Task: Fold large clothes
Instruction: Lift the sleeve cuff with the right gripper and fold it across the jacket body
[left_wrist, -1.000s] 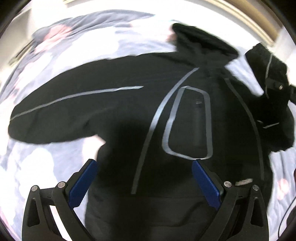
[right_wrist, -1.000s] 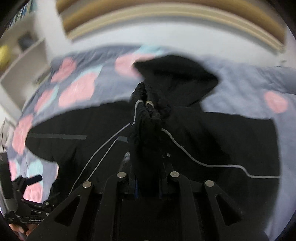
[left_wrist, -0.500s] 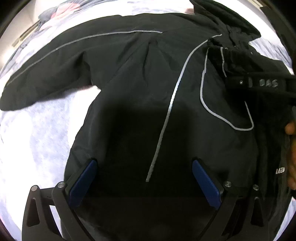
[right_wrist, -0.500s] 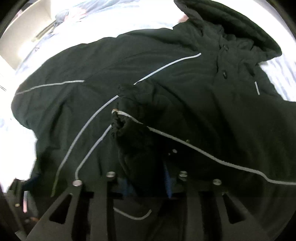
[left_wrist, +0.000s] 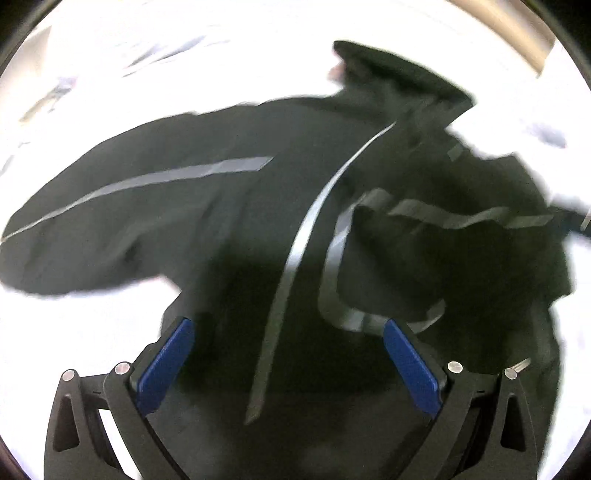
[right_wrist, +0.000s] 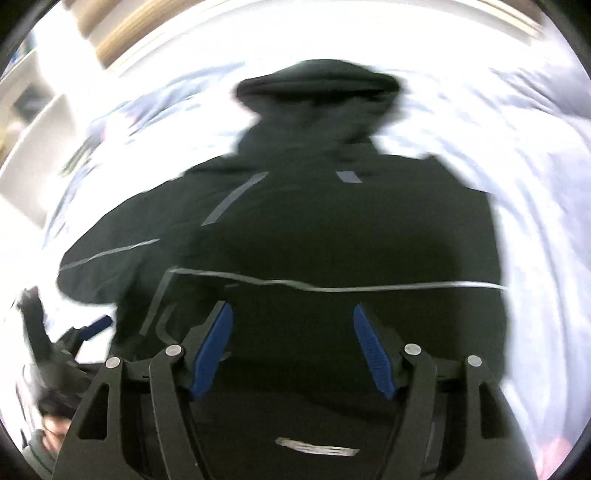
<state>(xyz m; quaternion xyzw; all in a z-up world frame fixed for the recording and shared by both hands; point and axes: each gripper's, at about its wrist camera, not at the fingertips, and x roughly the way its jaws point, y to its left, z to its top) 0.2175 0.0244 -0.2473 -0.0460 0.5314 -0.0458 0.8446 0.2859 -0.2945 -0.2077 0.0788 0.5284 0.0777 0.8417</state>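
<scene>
A black hooded jacket (left_wrist: 221, 229) with grey reflective stripes lies spread on the bed. In the right wrist view its hood (right_wrist: 317, 96) points away from me. One sleeve (right_wrist: 369, 266) lies folded across the chest, its stripe running sideways. The other sleeve (left_wrist: 110, 221) stretches out to the left. My left gripper (left_wrist: 290, 365) hangs open over the lower body of the jacket, with nothing between its blue pads. My right gripper (right_wrist: 293, 354) is over the folded sleeve. Its jaws are opening and nothing is between them. The left gripper (right_wrist: 85, 332) also shows at the lower left of the right wrist view.
A pale bed sheet (right_wrist: 535, 221) with faint pink patches surrounds the jacket on all sides. A wooden headboard (right_wrist: 122, 37) runs along the far edge and white shelves (right_wrist: 33, 122) stand at the left. Part of a person (right_wrist: 51, 424) shows at the bottom left.
My right gripper was shut on the sleeve cuff. It has carried it across the jacket, let go and opened, and the sleeve now lies folded over the chest. The left gripper stayed open.
</scene>
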